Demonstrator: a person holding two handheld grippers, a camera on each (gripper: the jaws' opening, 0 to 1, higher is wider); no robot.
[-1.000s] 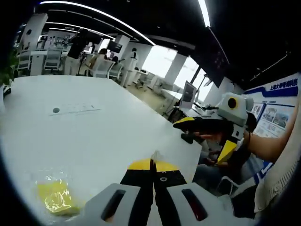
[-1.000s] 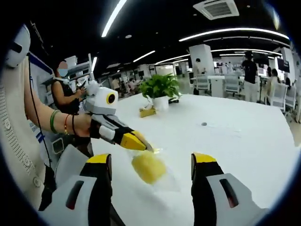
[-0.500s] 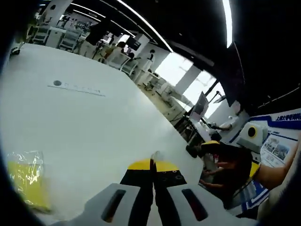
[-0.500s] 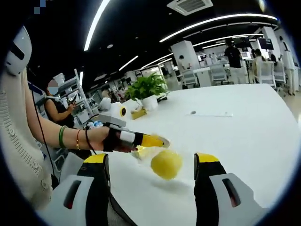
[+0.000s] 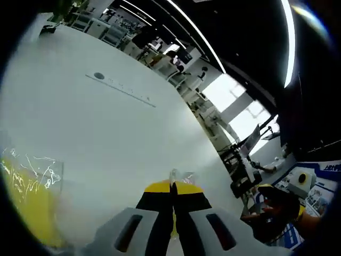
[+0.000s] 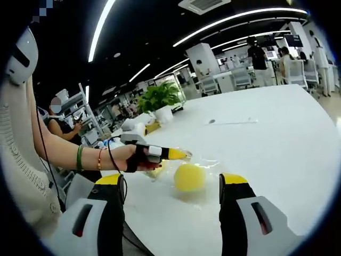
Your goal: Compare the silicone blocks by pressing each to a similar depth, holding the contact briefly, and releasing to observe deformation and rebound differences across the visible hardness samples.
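White table (image 6: 277, 138), left gripper (image 6: 181, 154) level, clenched on clear bag (image 6: 205, 162); right gripper (image 6: 173, 186) agape around yellow block (image 6: 189, 177).

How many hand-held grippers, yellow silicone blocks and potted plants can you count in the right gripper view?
Hand-held grippers: 2, the left hand-held gripper and the right hand-held gripper.
Yellow silicone block in a clear bag: 1; a yellow patch beneath the left hand-held gripper is too hidden to count.
Potted plant: 1.
Total: 4.
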